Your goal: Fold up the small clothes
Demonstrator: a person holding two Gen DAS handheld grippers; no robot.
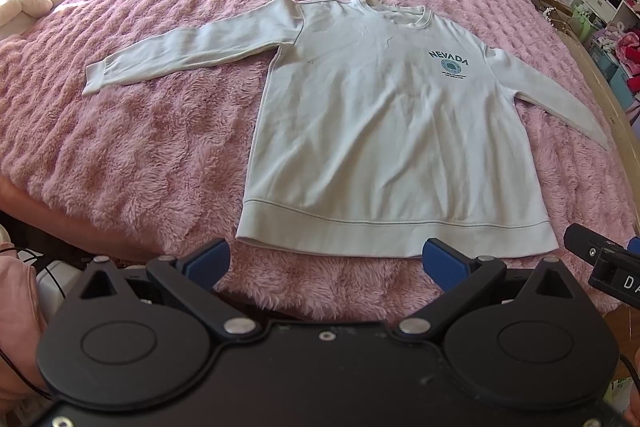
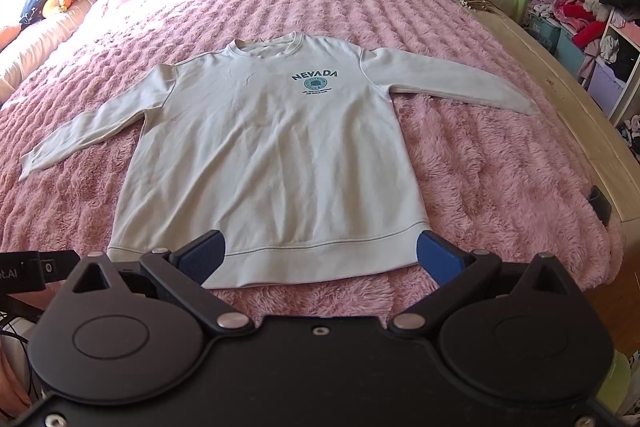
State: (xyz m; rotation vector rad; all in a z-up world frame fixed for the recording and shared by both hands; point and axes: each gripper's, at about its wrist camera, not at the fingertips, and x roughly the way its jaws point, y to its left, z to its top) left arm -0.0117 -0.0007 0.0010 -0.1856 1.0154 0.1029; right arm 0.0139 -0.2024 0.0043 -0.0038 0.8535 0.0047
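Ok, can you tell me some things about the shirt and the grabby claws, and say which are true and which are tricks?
1. The sweatshirt lies flat, front up, on the pink blanket. True.
2. Both sleeves are already folded across the chest. False: the left sleeve and right sleeve stretch out to the sides.
3. The word on the chest says NEVADA. True.
4. The left gripper is pinching the hem. False: its jaws are wide apart and it holds nothing.
5. The right gripper is open, near the hem. True.
6. The sweatshirt is bright red. False: it is pale, whitish grey.
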